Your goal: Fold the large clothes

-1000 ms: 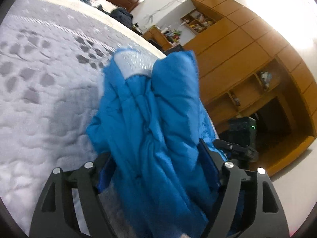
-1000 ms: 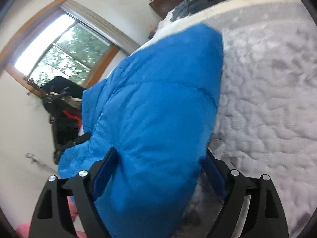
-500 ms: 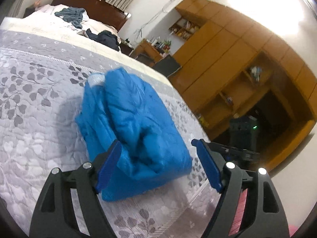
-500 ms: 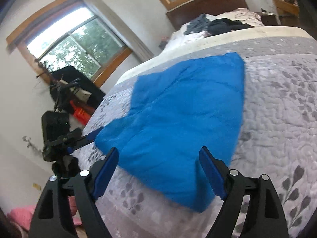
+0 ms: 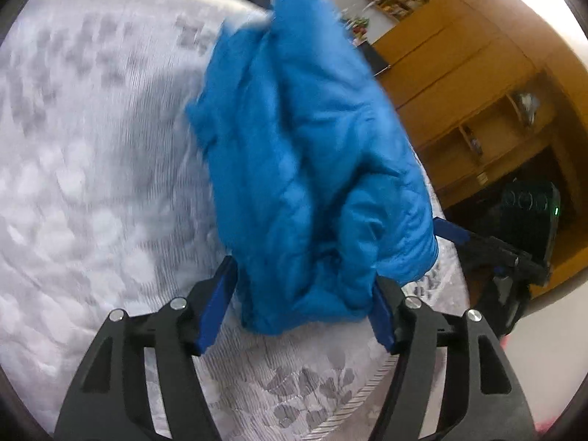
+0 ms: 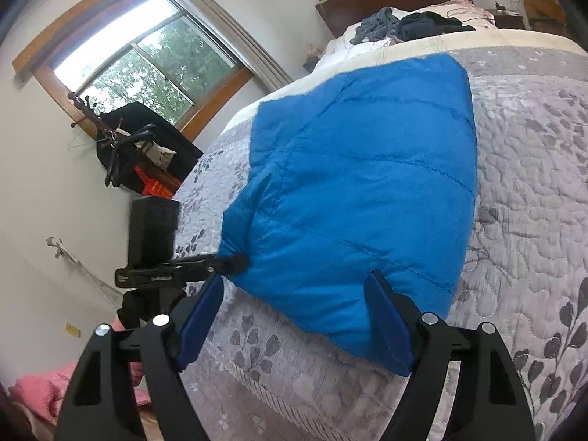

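A blue padded jacket [image 5: 312,139] lies folded into a thick bundle on the grey quilted bed [image 5: 92,183]. My left gripper [image 5: 301,275] is open, and the bundle's near end bulges between its blue pads; this view is motion-blurred. In the right wrist view the jacket [image 6: 367,169] shows a smooth quilted face. My right gripper [image 6: 294,279] is open, with the jacket's near edge lying between its fingers. The other gripper's tip [image 6: 228,262] touches the jacket's left corner.
The bed edge [image 6: 286,386] runs just under my right gripper. Wooden cabinets [image 5: 459,73] stand to the right of the bed. A tripod with a black device [image 6: 152,228] stands by the bed. Loose dark clothes [image 6: 404,24] lie at the headboard. A pink cloth [image 6: 44,393] is on the floor.
Both grippers have moved in toward the jacket, which now fills more of each view and reaches between the open fingers. The left view has become blurred with motion.
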### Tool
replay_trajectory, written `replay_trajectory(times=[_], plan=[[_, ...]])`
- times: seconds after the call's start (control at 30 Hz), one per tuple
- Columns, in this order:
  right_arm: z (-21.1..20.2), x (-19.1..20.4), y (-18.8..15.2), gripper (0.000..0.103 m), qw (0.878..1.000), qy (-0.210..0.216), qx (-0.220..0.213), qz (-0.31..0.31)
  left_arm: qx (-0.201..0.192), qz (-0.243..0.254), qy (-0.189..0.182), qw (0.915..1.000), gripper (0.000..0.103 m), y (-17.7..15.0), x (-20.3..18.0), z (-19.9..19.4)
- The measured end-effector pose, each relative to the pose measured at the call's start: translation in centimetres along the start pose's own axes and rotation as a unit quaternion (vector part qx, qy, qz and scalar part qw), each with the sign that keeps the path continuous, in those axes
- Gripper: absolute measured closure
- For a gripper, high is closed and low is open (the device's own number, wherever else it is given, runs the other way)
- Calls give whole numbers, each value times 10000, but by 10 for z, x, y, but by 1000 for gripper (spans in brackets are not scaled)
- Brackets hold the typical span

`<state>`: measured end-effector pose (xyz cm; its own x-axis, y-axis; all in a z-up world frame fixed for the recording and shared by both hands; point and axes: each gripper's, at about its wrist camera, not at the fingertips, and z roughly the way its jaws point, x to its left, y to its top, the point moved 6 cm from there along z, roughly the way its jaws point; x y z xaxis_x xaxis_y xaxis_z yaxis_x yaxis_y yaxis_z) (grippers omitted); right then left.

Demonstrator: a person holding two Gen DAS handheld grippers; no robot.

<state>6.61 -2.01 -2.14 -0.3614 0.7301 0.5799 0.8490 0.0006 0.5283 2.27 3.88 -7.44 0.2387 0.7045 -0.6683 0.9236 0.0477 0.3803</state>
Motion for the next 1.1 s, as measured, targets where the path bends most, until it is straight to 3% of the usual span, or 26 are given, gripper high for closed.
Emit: replay_trajectory(times=[0.1, 0.23, 0.3, 0.4, 0.47, 0.67, 1.1], plan=[[-1, 1, 0, 22, 10000, -76, -42, -32, -82, -59, -109, 9999, 37, -1, 0, -6], [-13, 5, -4, 19, 9988, -444, -197, -114, -374, 348, 176, 9985, 34, -6, -17, -31], [-18, 7, -11, 3, 9953, -909, -286, -166, -553, 570, 412, 9960, 28, -9, -26, -44], [-19, 5, -22, 4, 9866, -1607, -225, -191, -701, 786, 804, 9912, 15, -17, -35, -56], [-15, 3, -32, 4, 9774, -2112, 10, -139, -740, 736, 943, 9901, 13, -21, -38, -61], [-21, 6, -45, 4, 9703, -2420, -43, -39, -866, 777, 1538, 9812, 11, -35, -54, -68], [-33, 10, -62, 4, 9531, -3026, -43, 98, -975, 831, 2215, 9667, 9, -63, -76, -76]])
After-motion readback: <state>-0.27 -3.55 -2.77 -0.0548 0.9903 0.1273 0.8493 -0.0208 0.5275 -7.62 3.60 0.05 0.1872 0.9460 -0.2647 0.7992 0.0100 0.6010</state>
